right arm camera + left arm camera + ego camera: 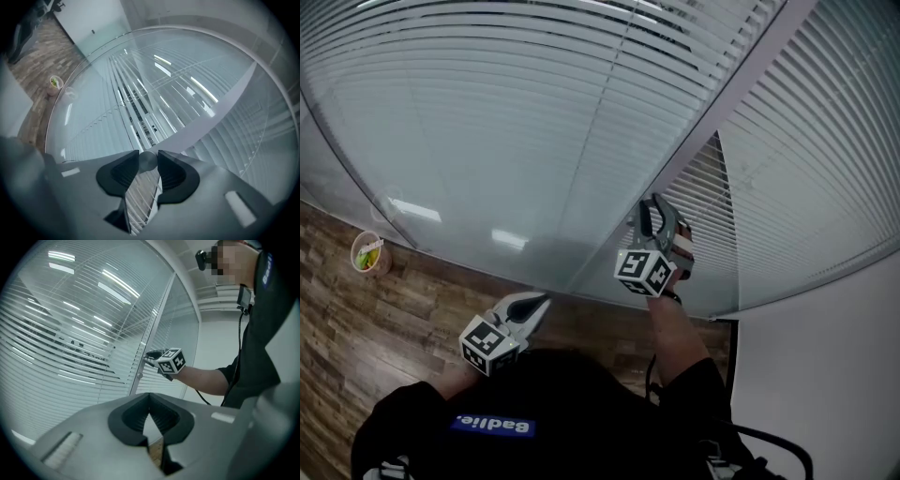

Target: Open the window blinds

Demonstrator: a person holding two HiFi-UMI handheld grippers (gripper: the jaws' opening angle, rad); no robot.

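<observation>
**Right gripper (pixel 148 158) on knob (pixel 148 162)**

Fingers clamp the round knob on the white frame post (pixel 727 108). Blinds (pixel 487 122) lie far, left and right of it, slats apparently part-tilted. Left gripper (pixel 536 302) is low and near, fingers together, empty.

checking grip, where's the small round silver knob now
The small round silver knob sits low centre in the right gripper view, between the right gripper's jaws, at the white frame post.
</observation>
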